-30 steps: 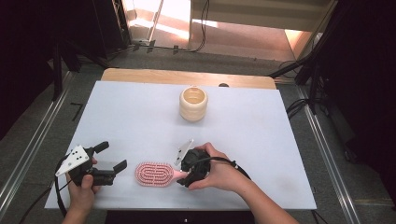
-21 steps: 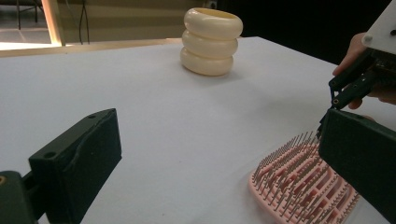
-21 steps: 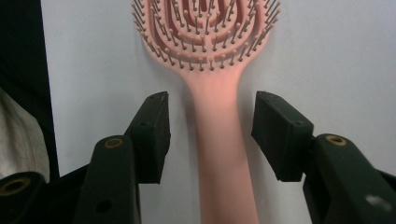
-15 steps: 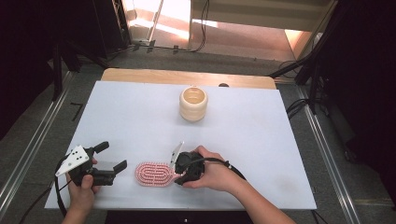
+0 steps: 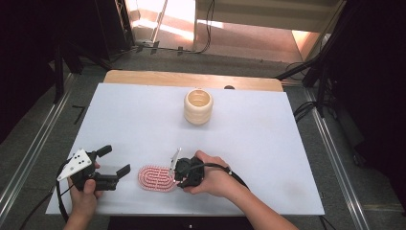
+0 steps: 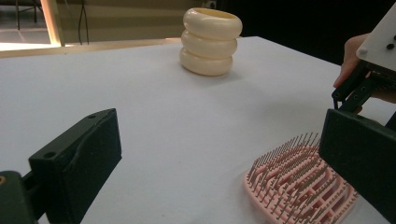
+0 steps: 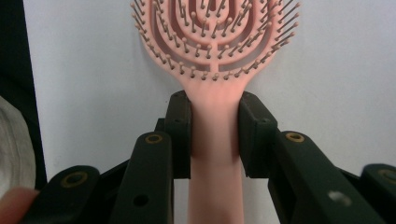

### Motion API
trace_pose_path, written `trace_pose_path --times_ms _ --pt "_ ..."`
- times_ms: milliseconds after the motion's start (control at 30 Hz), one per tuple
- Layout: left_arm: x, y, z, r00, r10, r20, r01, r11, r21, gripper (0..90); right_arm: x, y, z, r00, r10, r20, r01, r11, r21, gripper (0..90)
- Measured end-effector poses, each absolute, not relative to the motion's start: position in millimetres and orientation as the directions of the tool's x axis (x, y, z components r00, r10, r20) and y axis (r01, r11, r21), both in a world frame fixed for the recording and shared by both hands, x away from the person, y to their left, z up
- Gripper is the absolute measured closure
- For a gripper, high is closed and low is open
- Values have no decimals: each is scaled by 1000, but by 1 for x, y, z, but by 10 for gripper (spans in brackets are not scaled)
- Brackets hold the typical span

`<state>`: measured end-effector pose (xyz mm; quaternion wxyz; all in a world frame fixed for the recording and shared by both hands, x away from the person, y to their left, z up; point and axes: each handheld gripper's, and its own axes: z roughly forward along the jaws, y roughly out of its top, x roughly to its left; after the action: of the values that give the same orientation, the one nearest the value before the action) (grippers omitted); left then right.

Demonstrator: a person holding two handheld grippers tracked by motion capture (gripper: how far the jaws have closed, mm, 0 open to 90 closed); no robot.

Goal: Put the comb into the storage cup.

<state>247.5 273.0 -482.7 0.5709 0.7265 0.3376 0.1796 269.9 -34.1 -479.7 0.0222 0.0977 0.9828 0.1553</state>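
A cream holder (image 5: 197, 106) shaped like three stacked rings stands upright on the white surface (image 5: 268, 143), open end up, near the middle of the far edge. A strip of bare wood (image 5: 143, 78) runs along that far edge. Beyond it, black cables (image 5: 206, 28) lie on the floor (image 5: 249, 43), partly in a bright patch of light.

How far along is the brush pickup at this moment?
Done: the right gripper has reached the pink hairbrush and its jaws, just closing, sit against both sides of the handle. In hand: securing that grip. Left: lifting; the brush lies on the white table. The left gripper waits open beside it.
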Motion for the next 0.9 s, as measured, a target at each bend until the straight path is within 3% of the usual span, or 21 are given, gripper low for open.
trace_pose_path --times_ms 300,433,900 --pt "248 273 -483 708 695 -127 288 -119 950 0 271 -30 -477 -978 208 -6 198 941 276 676" --pt "248 274 -483 708 695 -127 287 -119 951 0 270 -34 -479 -983 181 -24 165 936 312 676" --pt "248 273 -482 707 695 -130 287 -114 951 0 271 -54 -477 -969 247 13 227 866 445 677"
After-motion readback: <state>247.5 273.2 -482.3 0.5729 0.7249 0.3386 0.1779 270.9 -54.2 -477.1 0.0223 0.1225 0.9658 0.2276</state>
